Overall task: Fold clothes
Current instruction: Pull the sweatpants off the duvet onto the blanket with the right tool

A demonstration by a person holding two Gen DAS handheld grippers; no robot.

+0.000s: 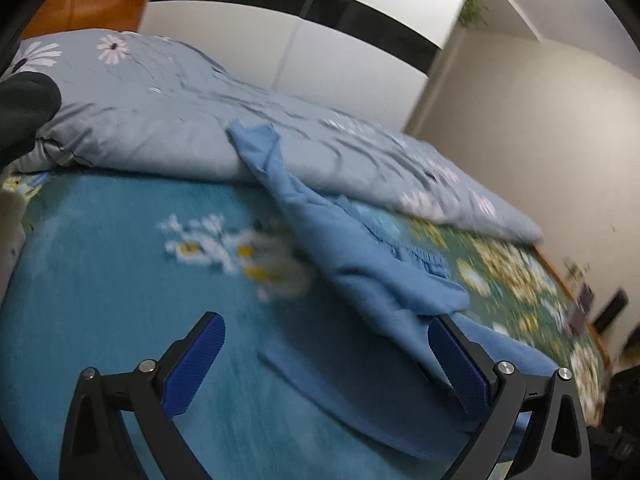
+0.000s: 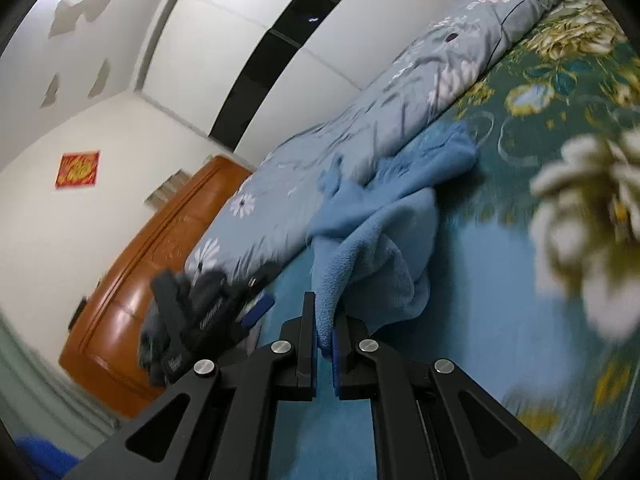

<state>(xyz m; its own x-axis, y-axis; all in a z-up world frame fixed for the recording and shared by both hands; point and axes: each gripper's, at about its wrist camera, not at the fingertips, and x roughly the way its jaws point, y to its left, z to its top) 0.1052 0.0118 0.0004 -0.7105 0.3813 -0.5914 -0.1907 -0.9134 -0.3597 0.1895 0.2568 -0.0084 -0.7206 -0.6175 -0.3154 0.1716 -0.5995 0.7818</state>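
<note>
A light blue fleece garment lies crumpled on the teal floral bed cover, one end draped onto the grey quilt. My left gripper is open and empty, with its right finger against the garment's near edge. In the right wrist view my right gripper is shut on an edge of the same garment, which bunches up just ahead of it. The left gripper shows blurred to its left.
A folded grey quilt with daisy prints runs along the far side of the bed. An orange wooden headboard stands at one end. White wardrobe doors with a black stripe are behind the bed.
</note>
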